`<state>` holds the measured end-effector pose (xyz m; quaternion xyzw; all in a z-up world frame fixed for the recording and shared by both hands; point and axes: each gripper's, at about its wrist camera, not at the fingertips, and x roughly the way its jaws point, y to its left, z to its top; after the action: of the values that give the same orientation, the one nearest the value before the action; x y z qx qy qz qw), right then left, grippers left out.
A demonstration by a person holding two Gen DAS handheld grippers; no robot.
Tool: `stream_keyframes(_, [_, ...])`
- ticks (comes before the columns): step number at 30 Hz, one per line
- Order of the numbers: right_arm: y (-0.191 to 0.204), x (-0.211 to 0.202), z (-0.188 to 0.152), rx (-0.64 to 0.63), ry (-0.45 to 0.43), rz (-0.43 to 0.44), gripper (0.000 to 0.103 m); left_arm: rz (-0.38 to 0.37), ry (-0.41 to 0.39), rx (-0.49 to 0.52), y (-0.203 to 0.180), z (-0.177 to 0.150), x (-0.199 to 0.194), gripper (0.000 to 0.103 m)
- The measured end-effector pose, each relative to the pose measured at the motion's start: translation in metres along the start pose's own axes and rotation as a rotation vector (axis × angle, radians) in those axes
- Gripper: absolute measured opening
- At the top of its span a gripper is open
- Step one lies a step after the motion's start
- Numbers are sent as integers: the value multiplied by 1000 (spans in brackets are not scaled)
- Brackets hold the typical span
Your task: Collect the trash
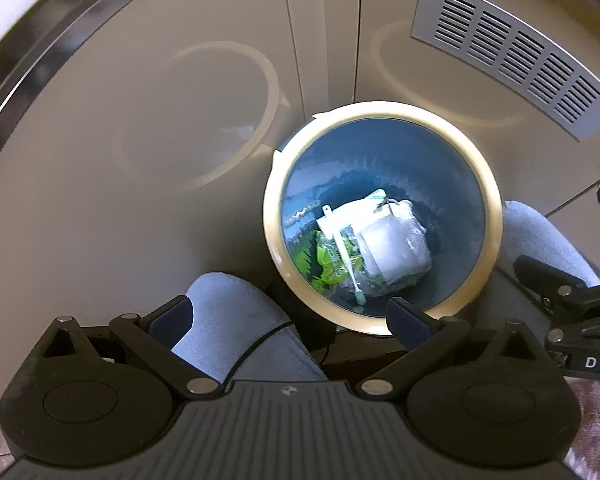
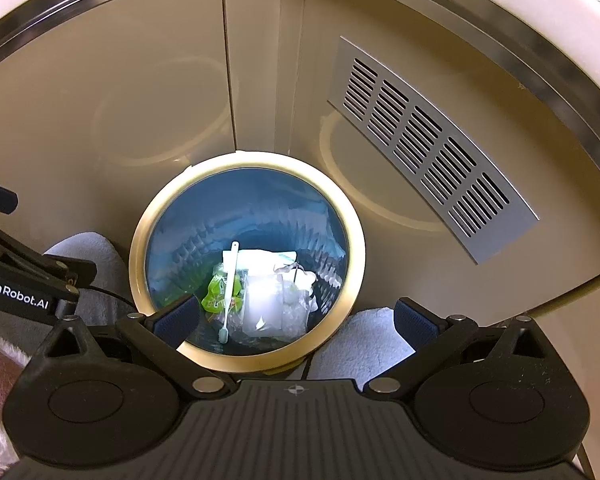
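Beige cabinet doors [image 2: 172,92] with a vent [image 2: 428,148] face me. Below stands the bin [image 1: 488,216], trash [image 1: 392,248] lying at its bottom. My left hand-held gripper [image 1: 288,316] and right hand-held gripper [image 2: 296,316] hover over it, both spread and holding nothing.

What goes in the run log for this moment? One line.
left gripper: open, empty | right gripper: open, empty | both above bin | in bin: white stick, green wrapper, clear plastic
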<state>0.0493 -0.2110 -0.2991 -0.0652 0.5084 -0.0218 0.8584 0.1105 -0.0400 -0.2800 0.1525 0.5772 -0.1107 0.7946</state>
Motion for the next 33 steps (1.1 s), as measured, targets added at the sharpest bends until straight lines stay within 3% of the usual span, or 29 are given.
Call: stream_keyframes(33, [-2,-7,1,11,-32,-14,103,19,3,46,-1,0,0,103])
